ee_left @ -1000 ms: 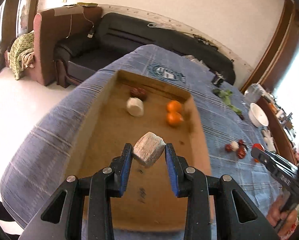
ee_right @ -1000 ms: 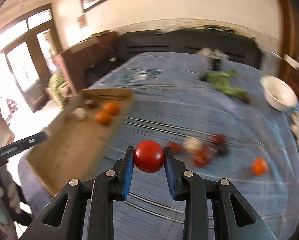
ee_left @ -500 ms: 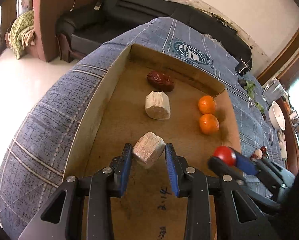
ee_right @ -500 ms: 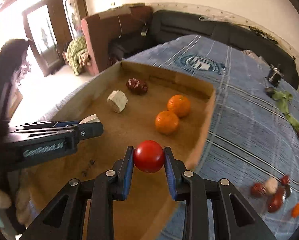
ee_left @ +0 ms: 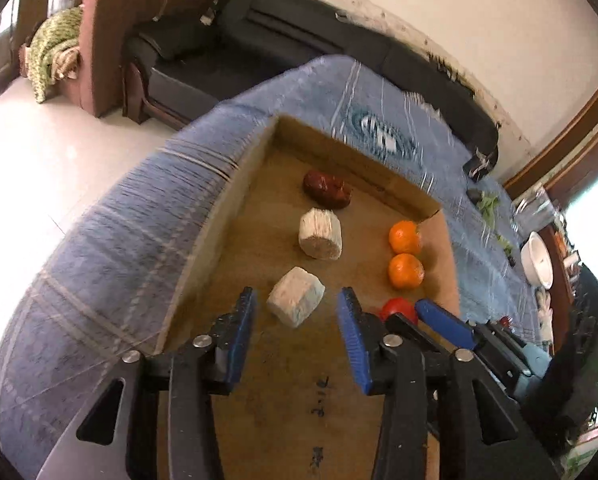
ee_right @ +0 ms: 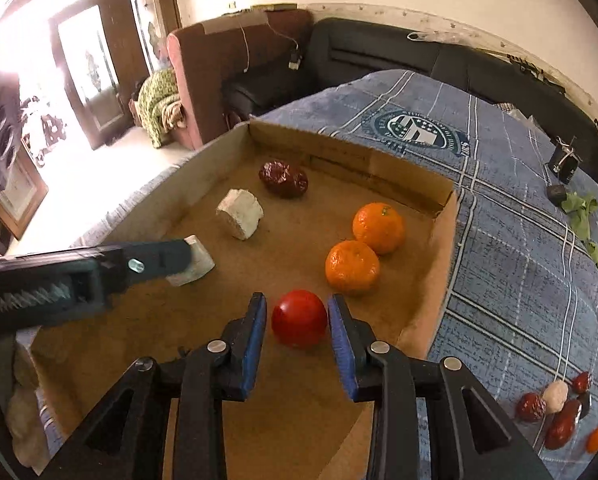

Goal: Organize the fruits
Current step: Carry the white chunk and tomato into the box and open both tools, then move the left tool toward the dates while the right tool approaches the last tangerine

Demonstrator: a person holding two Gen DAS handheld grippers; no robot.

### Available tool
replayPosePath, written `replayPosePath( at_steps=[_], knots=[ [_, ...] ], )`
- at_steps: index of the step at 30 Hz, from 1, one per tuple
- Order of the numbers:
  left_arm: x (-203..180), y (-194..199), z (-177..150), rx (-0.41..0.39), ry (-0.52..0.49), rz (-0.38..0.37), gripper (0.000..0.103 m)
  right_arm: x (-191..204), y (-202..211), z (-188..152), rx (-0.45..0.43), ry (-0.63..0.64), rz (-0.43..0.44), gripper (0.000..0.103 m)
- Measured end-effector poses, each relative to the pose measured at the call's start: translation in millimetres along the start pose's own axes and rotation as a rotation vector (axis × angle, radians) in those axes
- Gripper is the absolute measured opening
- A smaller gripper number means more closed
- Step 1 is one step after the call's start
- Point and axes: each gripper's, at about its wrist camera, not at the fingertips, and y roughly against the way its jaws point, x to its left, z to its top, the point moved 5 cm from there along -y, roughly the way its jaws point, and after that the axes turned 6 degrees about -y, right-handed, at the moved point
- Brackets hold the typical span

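A shallow cardboard tray lies on the blue plaid cloth. In it are a dark red date, a pale chunk and two oranges. My left gripper is open, with a second pale chunk lying on the tray floor between its fingers. My right gripper is open around a red tomato that rests on the tray near the oranges.
More dates, a pale piece and a small orange fruit lie on the cloth right of the tray. A white bowl and green leaves sit farther back. A black sofa and a brown armchair stand beyond the table.
Both grippers have opened. The pale chunk and the tomato, held half a second ago, now rest on the tray floor. Both grippers came down lower into the tray.
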Motion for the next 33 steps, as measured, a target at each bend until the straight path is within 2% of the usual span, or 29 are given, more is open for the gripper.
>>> replayPosePath(
  at_steps=[3, 7, 15, 19, 24, 29, 33],
  knots=[
    [2.9, 27.8, -3.8, -0.064, 0.034, 0.003, 0.053, -4.8, 13.7, -5.5, -0.025, -0.011, 0.004, 0.038],
    [-5.3, 49.7, -13.0, -0.099, 0.057, -0.019, 0.054, -16.1, 36.4, -16.9, -0.054, -0.037, 0.004, 0.045],
    [-61.2, 56.1, -36.1, -0.072, -0.044, -0.067, 0.056, -56.7, 75.7, -44.9, -0.085, -0.115, -0.019, 0.047],
    [-96.0, 51.1, -51.5, -0.042, -0.116, -0.097, 0.06, -89.0, 97.5, -61.7, -0.107, -0.172, -0.049, 0.053],
    [-134.0, 38.7, -69.8, -0.001, -0.184, -0.137, 0.06, -138.4, 127.2, -79.3, -0.146, -0.241, -0.122, 0.052],
    [-163.0, 23.4, -82.8, 0.029, -0.234, -0.163, 0.06, -217.6, 170.9, -93.4, -0.217, -0.419, -0.187, 0.053],
    [-190.7, 2.6, -91.6, 0.07, -0.284, -0.18, 0.06, -276.3, 190.6, -106.0, -0.259, -0.547, -0.244, 0.056]
  ],
)
